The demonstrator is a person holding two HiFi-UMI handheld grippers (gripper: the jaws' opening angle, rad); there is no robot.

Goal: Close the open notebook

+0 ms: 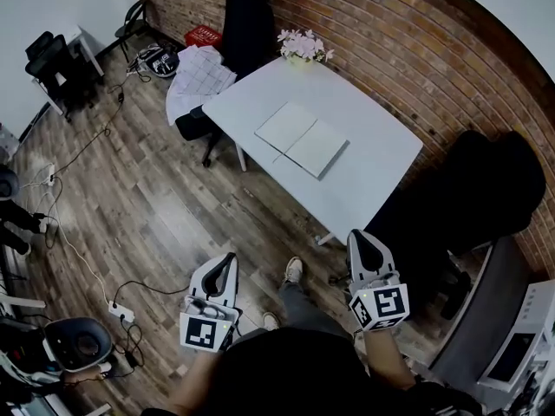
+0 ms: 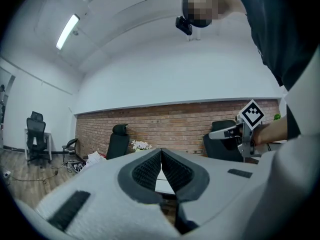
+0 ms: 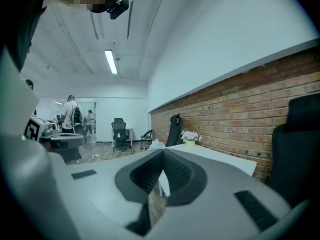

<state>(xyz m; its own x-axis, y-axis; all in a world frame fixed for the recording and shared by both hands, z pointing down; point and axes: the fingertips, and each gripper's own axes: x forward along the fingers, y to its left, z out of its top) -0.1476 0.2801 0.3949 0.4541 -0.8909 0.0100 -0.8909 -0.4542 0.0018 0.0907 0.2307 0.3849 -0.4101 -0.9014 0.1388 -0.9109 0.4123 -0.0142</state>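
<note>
notebook: lies open and flat, both pages up, mid white tabletop, spine on a diagonal. Nothing is touching it, so I read the closing as not begun.
notebook count: 1, two pages showing.
tabletop: 1. It carries the notebook and a flower pot only. The pot sits at the far corner by the brick wall, well apart, so it shouldn't block the cover's swing.
left gripper: jaws pressed together with nothing between them. Held low in front of the person, well short of the table. Looks like an approach carry.
right gripper: jaws pressed together, empty. Same low posture, aimed toward the table.
gripper count: 2, both empty.
next (judgement): step in, catch one outer page edge and fold it over the spine.
black chairs: 2 near the table, one at the far side, one at the right.
</note>
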